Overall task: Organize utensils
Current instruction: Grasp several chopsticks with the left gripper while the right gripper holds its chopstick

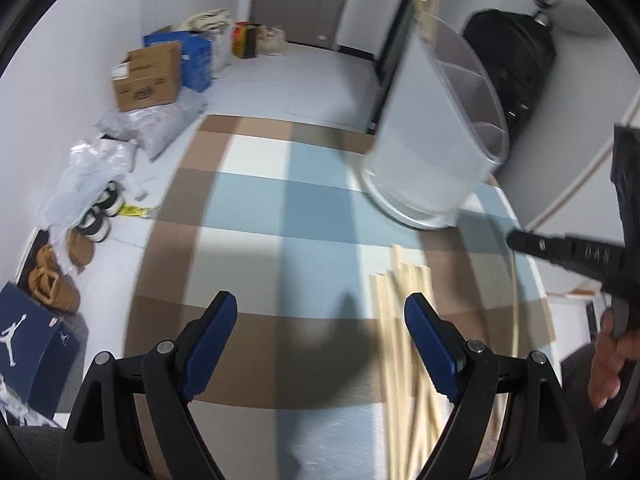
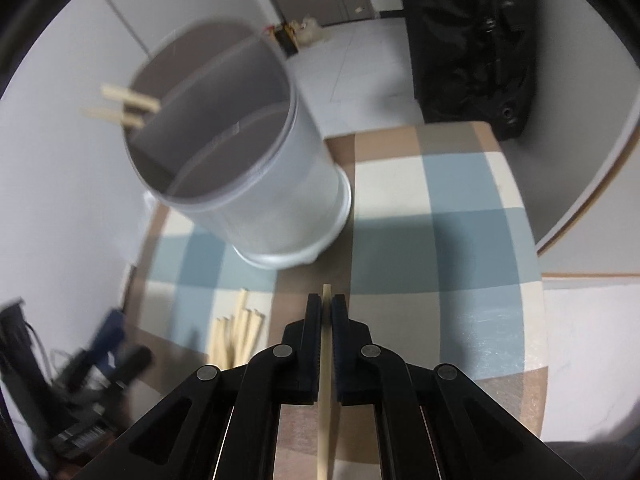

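One pale wooden chopstick [image 2: 325, 376] is pinched in the right gripper [image 2: 326, 308], its black jaws pressed tight on either side of it, the stick running lengthwise between them with its tip poking just past the fingertips, out over the checked tablecloth [image 2: 440, 184]. Just to the left of it on the cloth lies the loose bundle of chopsticks [image 2: 236, 332], a handful of the same pale wood, fanned and overlapping. Beyond the gripper stands the grey utensil holder [image 2: 256, 184], a tall round tub on a white base, split inside by dividers into compartments; two chopsticks [image 2: 128, 106] stick out over its far left rim, though which compartment they sit in is hard to make out through the blur. From the left wrist view the left gripper [image 1: 322, 308] hangs over the cloth with its blue-padded fingers [image 1: 218, 332] spread wide and nothing between them, the right finger lying across the pile of chopsticks from this angle, whether touching it cannot be told. At the right edge of that view a hand [image 1: 612, 356] grips the other tool's black handle. Off the table to the left, the floor carries a cardboard box [image 1: 148, 76], plastic bags [image 1: 92, 172], shoes [image 1: 52, 280] and a blue shoebox [image 1: 36, 348]; a black bag [image 2: 472, 44] sits beyond the table's far edge.
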Demonstrator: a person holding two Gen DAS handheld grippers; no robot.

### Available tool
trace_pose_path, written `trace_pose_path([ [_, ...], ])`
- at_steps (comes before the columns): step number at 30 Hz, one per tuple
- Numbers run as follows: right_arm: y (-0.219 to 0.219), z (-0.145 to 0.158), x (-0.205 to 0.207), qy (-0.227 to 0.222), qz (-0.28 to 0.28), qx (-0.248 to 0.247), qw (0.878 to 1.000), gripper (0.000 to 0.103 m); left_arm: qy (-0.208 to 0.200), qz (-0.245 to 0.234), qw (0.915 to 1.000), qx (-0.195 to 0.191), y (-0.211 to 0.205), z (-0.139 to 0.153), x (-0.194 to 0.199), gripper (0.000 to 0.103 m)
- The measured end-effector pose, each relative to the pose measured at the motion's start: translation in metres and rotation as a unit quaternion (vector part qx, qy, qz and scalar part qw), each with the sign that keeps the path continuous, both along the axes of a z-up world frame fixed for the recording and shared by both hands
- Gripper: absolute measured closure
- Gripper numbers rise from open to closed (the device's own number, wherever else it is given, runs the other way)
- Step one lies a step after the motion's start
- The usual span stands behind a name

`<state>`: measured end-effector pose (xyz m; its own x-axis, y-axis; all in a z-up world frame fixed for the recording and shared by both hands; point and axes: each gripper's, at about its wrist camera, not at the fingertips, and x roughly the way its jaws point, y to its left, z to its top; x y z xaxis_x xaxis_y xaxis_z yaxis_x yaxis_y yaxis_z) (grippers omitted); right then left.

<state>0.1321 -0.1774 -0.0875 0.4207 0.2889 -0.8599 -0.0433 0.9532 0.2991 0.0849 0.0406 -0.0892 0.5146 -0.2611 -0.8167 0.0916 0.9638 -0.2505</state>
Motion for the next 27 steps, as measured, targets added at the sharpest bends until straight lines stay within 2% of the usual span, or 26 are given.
trace_pose_path([
  [6,-0.016,0.018,-0.009,-0.014,-0.026,0.057,0.998,0.099,0.025,-0.033,0.9991,0.004,-0.025,0.000,0.000,0.021],
  [13,-0.025,0.017,-0.024,-0.026,-0.037,0.089,0.995,0.099,0.057,-0.041,0.9974,0.014,-0.046,0.000,0.012,0.021],
  [15,-0.031,0.019,-0.027,-0.032,-0.037,0.093,0.994,0.099,0.064,-0.042,0.9969,0.022,-0.051,-0.003,0.015,0.030],
  [17,-0.034,0.022,-0.031,-0.037,-0.039,0.089,0.995,0.099,0.073,-0.037,0.9961,0.032,-0.054,-0.007,0.018,0.034],
  [19,-0.039,0.025,-0.034,-0.049,-0.035,0.093,0.994,0.099,0.085,-0.030,0.9957,0.025,-0.053,-0.011,0.021,0.037],
  [21,-0.040,0.028,-0.036,-0.054,-0.032,0.091,0.994,0.099,0.094,-0.017,0.9952,0.022,-0.051,-0.014,0.023,0.055],
  [24,-0.044,0.031,-0.038,-0.063,-0.027,0.097,0.993,0.099,0.108,-0.007,0.9941,0.012,-0.051,-0.017,0.027,0.057],
  [26,-0.044,0.033,-0.040,-0.067,-0.024,0.099,0.993,0.099,0.107,-0.007,0.9940,0.021,-0.054,-0.017,0.030,0.057],
  [27,-0.045,0.034,-0.041,-0.069,-0.022,0.100,0.992,0.099,0.108,-0.008,0.9936,0.030,-0.057,-0.018,0.031,0.064],
])
